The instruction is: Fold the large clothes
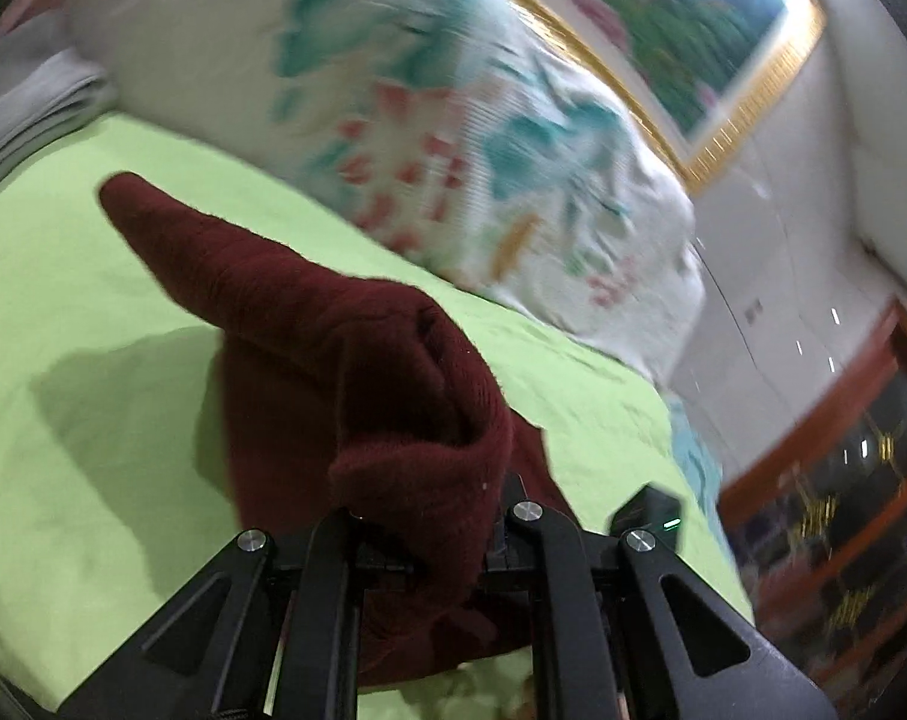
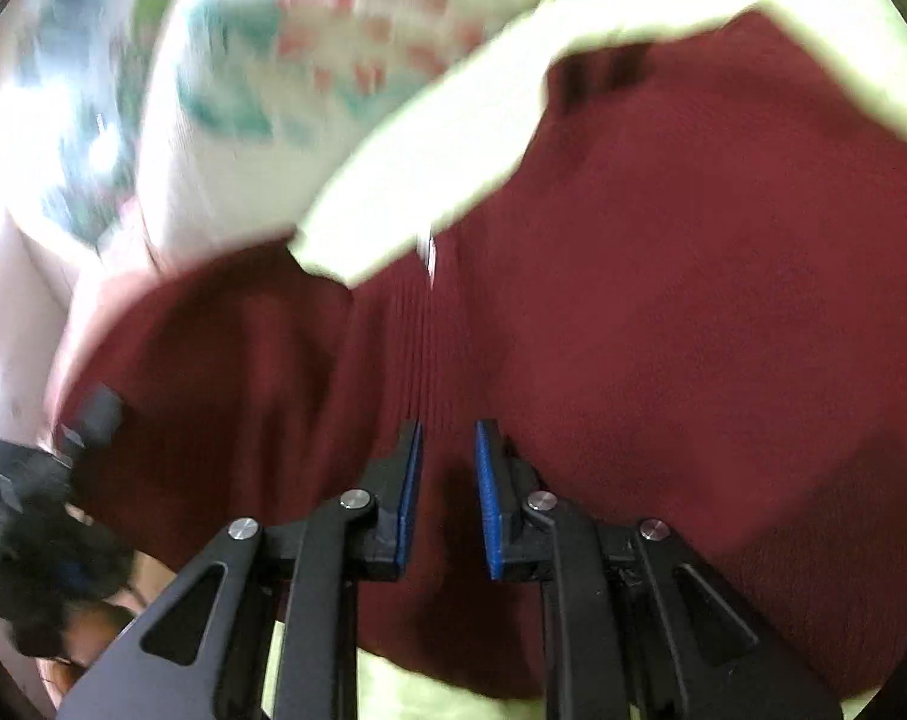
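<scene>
Bed: a lime-green sheet (image 1: pixel 81 312) covers the whole working surface; a white quilt with teal and red print (image 1: pixel 429 138) is heaped along its far side, and a grey folded cloth (image 1: pixel 27 102) sits at the far left corner.

Garment: a dark red knit sweater (image 2: pixel 663 300) is the task's thing. In the right wrist view its broad body lies ahead of and to the right of the fingers, partly lifted off the sheet. In the left wrist view a sleeve-like part runs away up and to the left, its tip resting on the sheet.

Left gripper (image 1: pixel 429 546): clenched on a bunched fold of the sweater, which fills the gap and hides the pads.

Right gripper (image 2: pixel 447 492): blue pads (image 2: pixel 410 492) stand apart with red knit between and beyond them; whether they actually pinch the cloth cannot be told, as the frame is blurred.

Key relation: the sweater's long axis appears to run from the left grip across to the right gripper, so the cloth hangs between the two hands. The left hand has the surer hold; the fold probably depends on the right closing on its edge first.

Risk: the loose sleeve may trail and crease under the body.
</scene>
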A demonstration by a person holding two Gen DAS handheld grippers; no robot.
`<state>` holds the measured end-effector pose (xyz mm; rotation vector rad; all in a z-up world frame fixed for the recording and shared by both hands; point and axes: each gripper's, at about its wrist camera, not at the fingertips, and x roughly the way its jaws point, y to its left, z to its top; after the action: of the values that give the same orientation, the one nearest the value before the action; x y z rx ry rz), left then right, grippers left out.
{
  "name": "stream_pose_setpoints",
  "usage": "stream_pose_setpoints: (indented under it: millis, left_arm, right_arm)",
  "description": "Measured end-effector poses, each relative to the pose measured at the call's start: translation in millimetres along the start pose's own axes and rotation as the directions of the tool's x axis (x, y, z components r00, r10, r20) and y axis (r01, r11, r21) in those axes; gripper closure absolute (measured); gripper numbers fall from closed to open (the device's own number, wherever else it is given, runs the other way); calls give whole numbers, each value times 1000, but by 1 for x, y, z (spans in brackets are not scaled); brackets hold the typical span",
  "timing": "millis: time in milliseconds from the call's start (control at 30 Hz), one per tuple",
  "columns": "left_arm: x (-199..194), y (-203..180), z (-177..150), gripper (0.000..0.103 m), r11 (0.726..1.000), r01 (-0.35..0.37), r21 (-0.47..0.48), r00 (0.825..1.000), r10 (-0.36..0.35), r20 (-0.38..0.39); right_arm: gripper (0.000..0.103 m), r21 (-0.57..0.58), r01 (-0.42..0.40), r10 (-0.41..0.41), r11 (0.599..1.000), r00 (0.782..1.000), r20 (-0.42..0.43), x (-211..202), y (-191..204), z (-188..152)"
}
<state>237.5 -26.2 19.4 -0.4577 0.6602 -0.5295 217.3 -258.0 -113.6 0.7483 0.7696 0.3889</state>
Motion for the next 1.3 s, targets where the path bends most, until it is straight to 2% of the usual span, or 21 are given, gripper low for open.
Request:
stream_pose_setpoints:
  millis: [67, 167, 267, 333, 367, 433, 500, 533, 667, 733, 800, 900, 967, 1067, 1133, 1300]
  left_arm:
    - [21, -22, -6, 92, 998, 38, 44, 999, -37, -38]
    - [72, -49, -28, 92, 991, 104, 80, 985, -92, -143]
    - [123, -54, -61, 92, 992, 82, 92, 961, -54, -271]
    - [140, -49, -81, 92, 994, 69, 85, 947, -38, -319]
    - [141, -48, -84, 92, 994, 67, 85, 947, -36, -321]
    - [135, -47, -87, 91, 994, 65, 91, 951, -34, -307]
    - [129, -45, -84, 91, 994, 76, 79, 950, -48, -308]
    - [127, -45, -82, 90, 994, 80, 72, 949, -54, -311]
    - [111, -42, -77, 71, 992, 111, 67, 940, -83, -330]
    - [94, -41, -75, 64, 988, 142, 61, 936, -114, -333]
    - [76, -42, -73, 58, 985, 157, 77, 940, -125, -317]
    - [46, -38, -62, 56, 983, 168, 76, 951, -142, -275]
    - [29, -26, -50, 45, 991, 116, 72, 971, -98, -220]
    - [25, 5, -31, 45, 999, 21, 24, 984, -16, -177]
    - [31, 27, -24, 45, 999, -38, -30, 981, 32, -190]
    - [58, 70, -28, 43, 992, -65, -107, 963, 34, -268]
  right_arm:
    - [82, 47, -15, 10, 999, 995, 94, -37, -17, 10]
    - [81, 153, -49, 23, 987, 985, 169, -72, -51, 21]
    - [80, 201, -62, 26, 978, 984, 179, -88, -73, 24]
    - [74, 211, -73, 39, 975, 986, 160, -89, -78, 22]
    - [71, 203, -74, 44, 976, 988, 147, -88, -77, 22]
    - [56, 179, -78, 55, 981, 990, 131, -87, -72, 20]
    - [51, 158, -75, 56, 985, 991, 122, -84, -66, 20]
    - [50, 150, -70, 52, 986, 992, 119, -82, -63, 22]
    - [48, 128, -70, 57, 989, 993, 101, -77, -52, 27]
    - [44, 107, -68, 59, 992, 994, 93, -76, -46, 28]
    - [39, 98, -71, 63, 993, 995, 81, -74, -44, 29]
    - [37, 84, -51, 47, 995, 998, 51, -65, -45, 36]
    - [37, 75, -41, 40, 996, 999, 12, -55, -45, 43]
    - [37, 35, -22, 23, 999, 999, -31, -40, -41, 55]
    - [37, 12, -12, 13, 1000, 998, -61, -30, -37, 61]
    - [37, -65, 41, -52, 997, 984, -171, 0, -29, 71]
